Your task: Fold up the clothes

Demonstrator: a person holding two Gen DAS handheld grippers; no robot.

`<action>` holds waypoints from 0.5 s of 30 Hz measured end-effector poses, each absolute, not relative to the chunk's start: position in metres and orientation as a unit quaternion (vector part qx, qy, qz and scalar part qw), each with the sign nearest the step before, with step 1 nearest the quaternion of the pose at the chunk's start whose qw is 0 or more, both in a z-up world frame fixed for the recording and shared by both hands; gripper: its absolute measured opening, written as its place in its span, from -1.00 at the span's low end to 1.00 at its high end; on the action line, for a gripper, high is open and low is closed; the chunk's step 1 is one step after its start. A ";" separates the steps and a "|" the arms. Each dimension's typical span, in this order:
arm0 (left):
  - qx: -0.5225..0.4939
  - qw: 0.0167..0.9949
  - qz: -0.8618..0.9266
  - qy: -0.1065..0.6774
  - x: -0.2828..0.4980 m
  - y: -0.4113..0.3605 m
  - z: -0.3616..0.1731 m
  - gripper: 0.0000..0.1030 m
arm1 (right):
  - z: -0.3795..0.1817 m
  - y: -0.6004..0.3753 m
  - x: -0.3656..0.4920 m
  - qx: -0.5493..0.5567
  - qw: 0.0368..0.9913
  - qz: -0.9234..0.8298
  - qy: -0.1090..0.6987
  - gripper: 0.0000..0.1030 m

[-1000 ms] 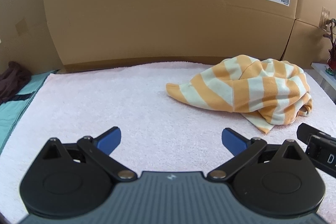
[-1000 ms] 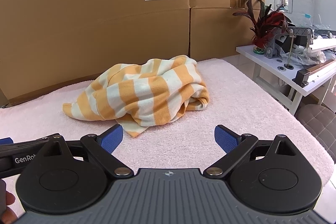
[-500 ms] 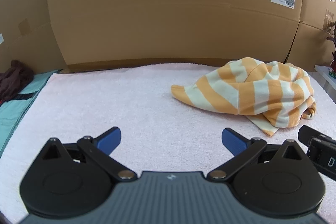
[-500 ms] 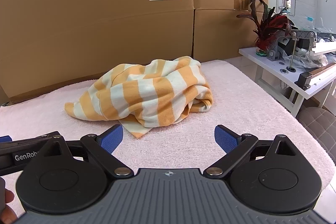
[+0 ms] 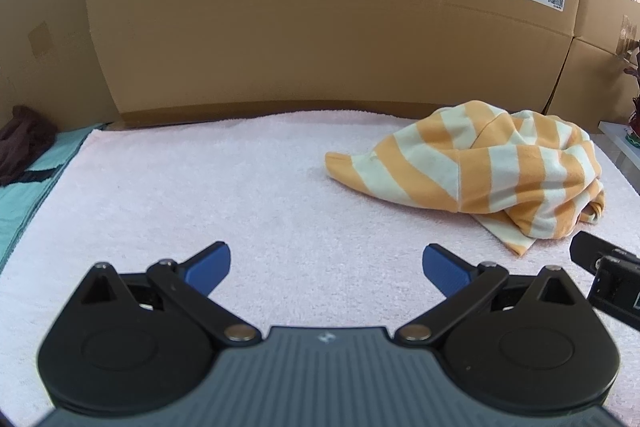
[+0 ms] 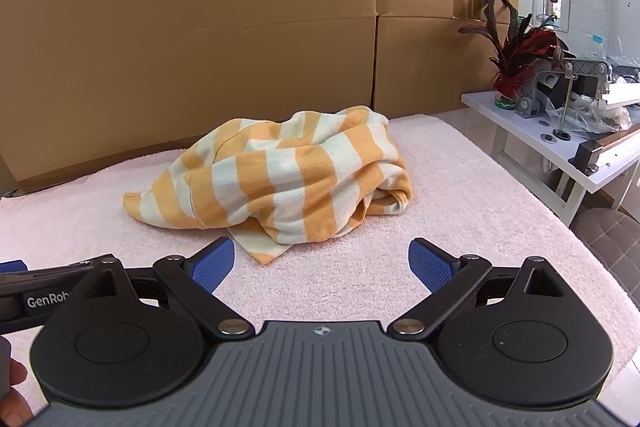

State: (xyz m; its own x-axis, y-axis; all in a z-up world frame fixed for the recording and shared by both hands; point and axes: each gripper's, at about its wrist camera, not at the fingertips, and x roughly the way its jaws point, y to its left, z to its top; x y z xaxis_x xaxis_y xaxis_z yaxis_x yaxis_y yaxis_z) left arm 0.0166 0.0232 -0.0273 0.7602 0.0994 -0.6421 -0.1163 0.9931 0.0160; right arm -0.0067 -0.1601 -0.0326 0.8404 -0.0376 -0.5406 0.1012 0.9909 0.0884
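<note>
— Since a second ago, both tongs came closer to the striped garment [image 6: 280, 183]; it looks bigger now.

— Where is it?

— Crumpled on the pink towel [image 5: 200, 187], far right side. My left tongs [image 5: 326, 267] and right tongs [image 6: 321, 263] are wide apart, holding nothing.

— How to begin well?

— I think: pinch the loose corner [image 6: 264, 251] first, low, then spread it flat.

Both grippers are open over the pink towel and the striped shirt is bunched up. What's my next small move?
Probably ease the right gripper forward to the striped shirt and pinch its near corner. Both the right and the left gripper are open and empty, and the shirt lies crumpled on the pink towel, so it needs spreading first.
</note>
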 end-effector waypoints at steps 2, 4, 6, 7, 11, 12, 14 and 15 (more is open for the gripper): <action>-0.020 0.936 0.057 0.347 0.022 0.031 -0.033 0.99 | -0.032 -0.158 0.002 0.040 0.960 -0.028 0.275 0.87; -0.026 0.934 0.058 0.351 0.027 0.039 -0.040 0.99 | -0.032 -0.153 0.014 0.014 0.962 -0.021 0.271 0.87; -0.023 0.934 0.060 0.352 0.030 0.044 -0.046 0.99 | -0.033 -0.143 0.026 -0.017 0.963 -0.012 0.269 0.87; -0.020 0.934 0.062 0.352 0.032 0.047 -0.049 0.99 | -0.034 -0.138 0.032 -0.033 0.963 -0.008 0.267 0.87; -0.018 0.930 0.063 0.361 0.039 0.057 -0.060 0.99 | -0.042 -0.108 0.057 -0.103 0.957 0.034 0.268 0.86; -0.023 0.929 0.061 0.364 0.041 0.060 -0.062 0.99 | -0.045 -0.101 0.063 -0.117 0.954 0.044 0.271 0.86; -0.031 0.928 0.057 0.367 0.043 0.065 -0.065 0.99 | -0.049 -0.089 0.072 -0.136 0.953 0.051 0.266 0.83; -0.029 0.928 0.058 0.367 0.044 0.066 -0.066 0.99 | -0.051 -0.084 0.077 -0.146 0.952 0.054 0.264 0.75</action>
State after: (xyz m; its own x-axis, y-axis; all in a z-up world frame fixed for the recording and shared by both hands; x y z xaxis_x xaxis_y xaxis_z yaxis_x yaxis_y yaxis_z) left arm 0.0442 0.0661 -0.0658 0.7246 0.0859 -0.6838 -0.1286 0.9916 -0.0117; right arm 0.0772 -0.0839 -0.0510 0.8549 0.0253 -0.5181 -0.1792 0.9518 -0.2491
